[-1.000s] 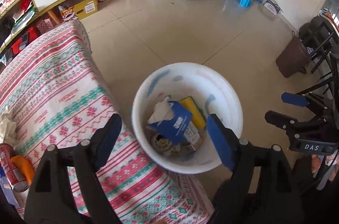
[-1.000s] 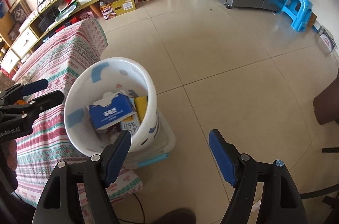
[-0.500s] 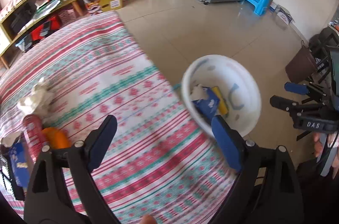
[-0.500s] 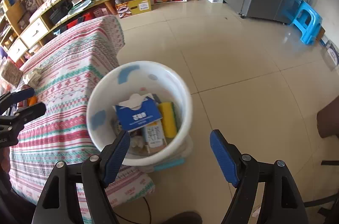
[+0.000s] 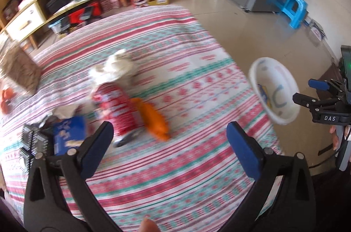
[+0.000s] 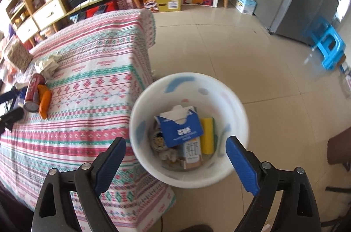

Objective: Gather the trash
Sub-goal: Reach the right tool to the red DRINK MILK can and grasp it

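My left gripper (image 5: 169,139) has swung from the bin (image 6: 188,128) to the table, jaws just widened, empty. The red can (image 5: 116,109) lies at eleven o'clock (blurred). My right gripper (image 6: 175,157), also just widened, hangs empty over the bin.

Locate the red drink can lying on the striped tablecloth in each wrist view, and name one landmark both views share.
Left wrist view: the red drink can lies left of centre, blurred, just beyond the left gripper's open, empty jaws.
Right wrist view: it lies at the far left edge.
Shared landmark: the orange packet lying alongside the can.
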### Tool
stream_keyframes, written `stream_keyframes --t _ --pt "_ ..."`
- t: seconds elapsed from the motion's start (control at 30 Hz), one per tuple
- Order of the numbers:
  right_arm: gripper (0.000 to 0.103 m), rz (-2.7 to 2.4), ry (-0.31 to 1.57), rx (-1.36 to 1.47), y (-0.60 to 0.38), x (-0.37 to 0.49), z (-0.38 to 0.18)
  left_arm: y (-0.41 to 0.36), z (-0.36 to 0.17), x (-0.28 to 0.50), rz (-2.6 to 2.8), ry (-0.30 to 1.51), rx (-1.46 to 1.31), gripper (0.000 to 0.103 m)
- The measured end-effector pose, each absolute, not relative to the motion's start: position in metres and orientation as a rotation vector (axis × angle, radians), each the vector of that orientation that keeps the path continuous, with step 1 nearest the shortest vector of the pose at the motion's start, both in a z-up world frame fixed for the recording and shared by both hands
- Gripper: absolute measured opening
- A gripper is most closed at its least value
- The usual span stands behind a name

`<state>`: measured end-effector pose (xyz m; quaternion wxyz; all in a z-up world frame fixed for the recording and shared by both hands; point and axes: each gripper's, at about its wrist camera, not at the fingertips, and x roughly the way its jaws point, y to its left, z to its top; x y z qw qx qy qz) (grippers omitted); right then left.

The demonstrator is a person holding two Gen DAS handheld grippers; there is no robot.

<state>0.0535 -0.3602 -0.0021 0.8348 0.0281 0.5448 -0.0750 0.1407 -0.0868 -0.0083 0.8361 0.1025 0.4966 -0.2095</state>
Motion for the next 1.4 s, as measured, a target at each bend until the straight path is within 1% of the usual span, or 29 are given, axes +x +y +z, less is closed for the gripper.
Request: stream_keyframes --t 0.47,1.0,1.03,1.07,1.1,1.23,1.33,1.4 --pt "0.094 -0.048 1.195 -0.019 -0.278 0.094 -0.016 0.033 -0.026 0.161 -0.228 1.138 0.099 0.102" --pt "0.093 0.139 1.159 -0.003 -0.174 0.135 -0.013 0.121 -0.032 0.159 -0.099 1.175 0.010 0.102" --pt "0.090 0.162 1.155 0.010 -0.167 0.138 -0.012 0.123 -0.032 0.157 -0.098 1.176 0.006 0.102" --pt "0.084 0.182 1.152 0.020 -0.161 0.141 -0.011 0.126 -0.033 0.157 -0.097 1.176 0.000 0.102" --pt "0.082 0.206 1.149 0.034 -0.154 0.145 -0.010 0.129 -0.033 0.157 -0.098 1.176 -0.008 0.102" --pt "0.077 0.254 1.138 0.019 -0.127 0.156 -0.013 0.131 -0.031 0.153 -0.116 1.178 -0.024 0.102" --pt "0.076 0.262 1.144 -0.013 -0.110 0.162 -0.022 0.127 -0.030 0.152 -0.128 1.176 -0.014 0.102" --pt "0.070 0.267 1.159 -0.013 -0.101 0.167 -0.028 0.125 -0.029 0.151 -0.136 1.176 -0.007 0.102"
